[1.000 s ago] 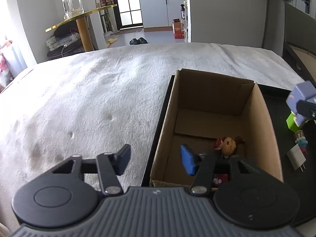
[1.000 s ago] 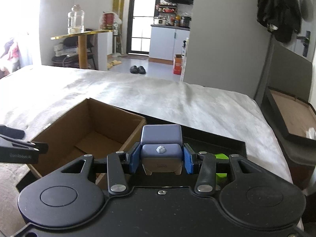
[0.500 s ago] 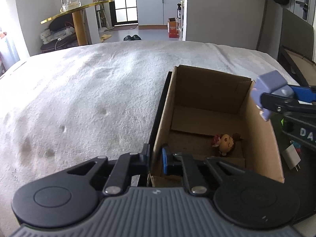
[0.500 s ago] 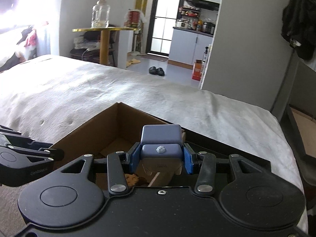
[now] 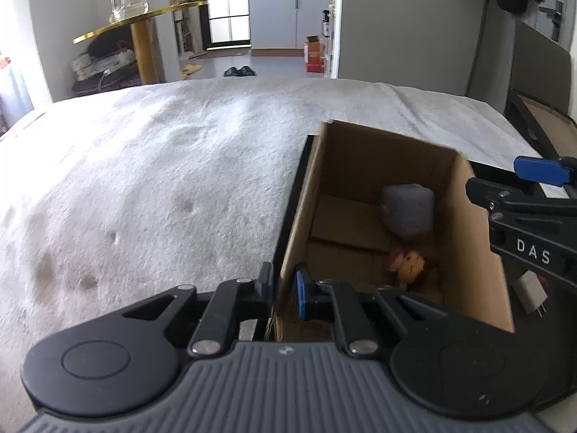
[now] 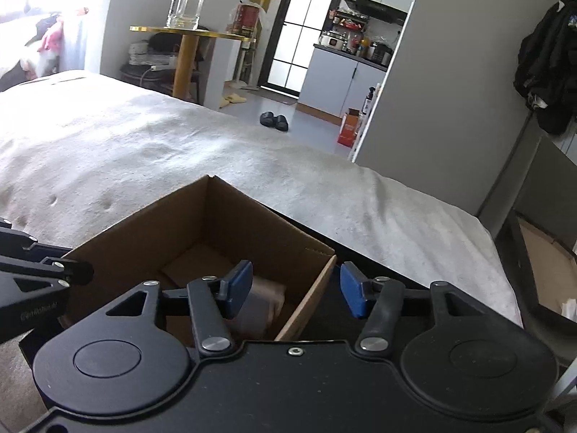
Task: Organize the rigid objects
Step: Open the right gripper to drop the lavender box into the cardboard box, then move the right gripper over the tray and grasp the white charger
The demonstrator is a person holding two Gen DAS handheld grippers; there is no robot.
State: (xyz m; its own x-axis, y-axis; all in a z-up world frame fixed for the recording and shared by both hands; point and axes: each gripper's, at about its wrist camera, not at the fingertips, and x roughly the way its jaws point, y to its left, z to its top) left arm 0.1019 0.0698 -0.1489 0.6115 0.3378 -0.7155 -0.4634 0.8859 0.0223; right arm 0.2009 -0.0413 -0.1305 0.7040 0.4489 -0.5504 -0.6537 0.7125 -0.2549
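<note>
An open cardboard box (image 5: 479, 252) stands on a black tray on the bed; it also shows in the right wrist view (image 6: 202, 231). My left gripper (image 5: 283, 290) is shut on the box's near left wall. My right gripper (image 6: 294, 290) is open and empty above the box's right wall; it also shows in the left wrist view (image 5: 519, 187). A lavender block (image 5: 407, 214), blurred, is inside the box, and shows in the right wrist view (image 6: 265, 303). A small doll figure (image 5: 409, 267) lies on the box floor.
A white charger plug (image 5: 528, 294) lies on the black tray (image 5: 559, 389) right of the box. White bedding (image 5: 144, 180) spreads to the left. A second box lid (image 6: 544, 252) sits off the bed's right side. A gold table (image 6: 184, 32) stands beyond.
My right gripper opened and let go of the lavender block, which dropped into the box. My left gripper closed on the box's left wall.
</note>
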